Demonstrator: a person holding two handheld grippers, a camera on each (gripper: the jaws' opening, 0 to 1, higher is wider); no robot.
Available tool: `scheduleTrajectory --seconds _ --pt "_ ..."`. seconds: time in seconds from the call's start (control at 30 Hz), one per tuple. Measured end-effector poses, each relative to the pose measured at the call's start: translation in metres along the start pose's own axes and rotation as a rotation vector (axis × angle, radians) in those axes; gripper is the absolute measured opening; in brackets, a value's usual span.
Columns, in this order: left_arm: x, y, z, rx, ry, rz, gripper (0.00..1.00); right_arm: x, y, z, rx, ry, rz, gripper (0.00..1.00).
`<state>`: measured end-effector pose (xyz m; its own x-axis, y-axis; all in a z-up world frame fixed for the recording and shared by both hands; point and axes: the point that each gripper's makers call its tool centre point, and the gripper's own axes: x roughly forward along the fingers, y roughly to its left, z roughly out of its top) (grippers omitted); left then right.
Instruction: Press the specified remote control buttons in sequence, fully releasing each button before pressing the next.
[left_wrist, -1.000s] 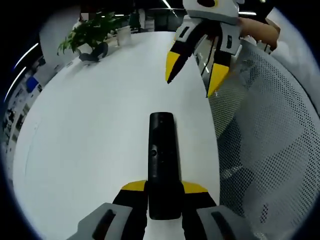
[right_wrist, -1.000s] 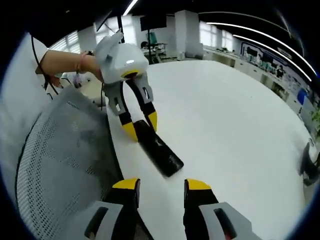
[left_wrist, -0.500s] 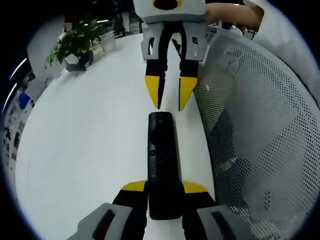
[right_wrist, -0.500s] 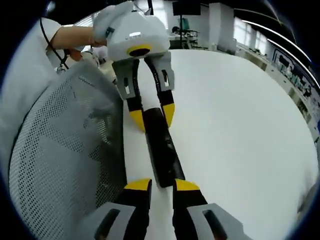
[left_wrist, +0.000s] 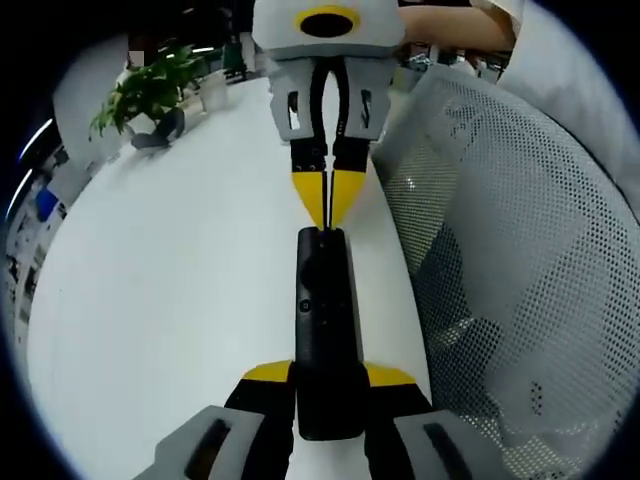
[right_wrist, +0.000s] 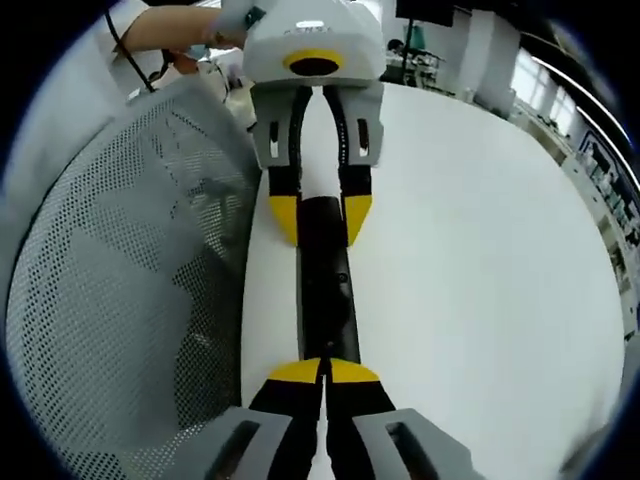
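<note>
A wide white table (left_wrist: 170, 290) is taking up most of both views, with plenty of bare surface spreading away from the work on one side. In the left gripper view that open room is lying to the left, running far back to a potted plant (left_wrist: 150, 85) near the table's far edge. In the right gripper view the open surface (right_wrist: 480, 250) is lying to the right.

A grey mesh chair (left_wrist: 510, 250) is pressing in close along the table's other edge, to the right in the left gripper view and to the left (right_wrist: 120, 290) in the right gripper view, so there is little room on that side.

A black remote (left_wrist: 324, 320) is lying lengthwise on the table, just beside that chair-side edge. The left gripper (left_wrist: 328, 376) is clamping the remote's near end, its yellow-tipped jaws sitting narrow against the remote's two sides; in the right gripper view it (right_wrist: 321, 218) is showing at the far end of the remote (right_wrist: 322, 295), a person's hand (right_wrist: 180, 28) holding it from behind.

The right gripper (right_wrist: 323, 371) is facing it from the opposite end, its jaws closed together with their yellow tips meeting right at the remote's end. In the left gripper view those closed tips (left_wrist: 327, 195) are touching or nearly touching the remote's far end; I cannot tell which.
</note>
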<state>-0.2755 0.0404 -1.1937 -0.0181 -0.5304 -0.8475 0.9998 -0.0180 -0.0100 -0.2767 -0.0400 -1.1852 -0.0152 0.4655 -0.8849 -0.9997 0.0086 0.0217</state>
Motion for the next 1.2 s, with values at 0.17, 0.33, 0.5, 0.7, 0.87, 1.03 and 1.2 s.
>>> scheduleTrajectory --seconds 0.17,0.33,0.5,0.7,0.87,1.03,1.2 --pt "0.000 0.001 0.000 -0.010 0.000 0.000 0.23 0.001 -0.004 0.000 -0.003 0.013 -0.020 0.00" --pt "0.000 0.001 0.001 -0.020 0.005 0.004 0.23 0.003 -0.004 -0.002 -0.029 0.031 -0.042 0.00" --pt "0.000 0.000 0.001 -0.029 -0.007 0.013 0.23 0.004 -0.005 -0.002 -0.125 0.063 -0.131 0.00" --pt "0.000 0.000 0.002 -0.020 0.013 0.010 0.23 0.004 -0.006 0.000 -0.068 0.046 -0.186 0.00" --pt "0.000 0.000 0.001 -0.023 0.026 0.008 0.23 0.003 -0.007 0.000 0.024 -0.018 -0.213 0.00" --pt "0.001 0.000 0.002 -0.026 0.042 0.014 0.23 0.000 -0.008 0.001 0.122 -0.075 -0.188 0.00" --pt "0.001 0.000 0.002 -0.025 0.063 0.014 0.23 0.003 -0.004 0.009 0.077 -0.068 -0.155 0.00"
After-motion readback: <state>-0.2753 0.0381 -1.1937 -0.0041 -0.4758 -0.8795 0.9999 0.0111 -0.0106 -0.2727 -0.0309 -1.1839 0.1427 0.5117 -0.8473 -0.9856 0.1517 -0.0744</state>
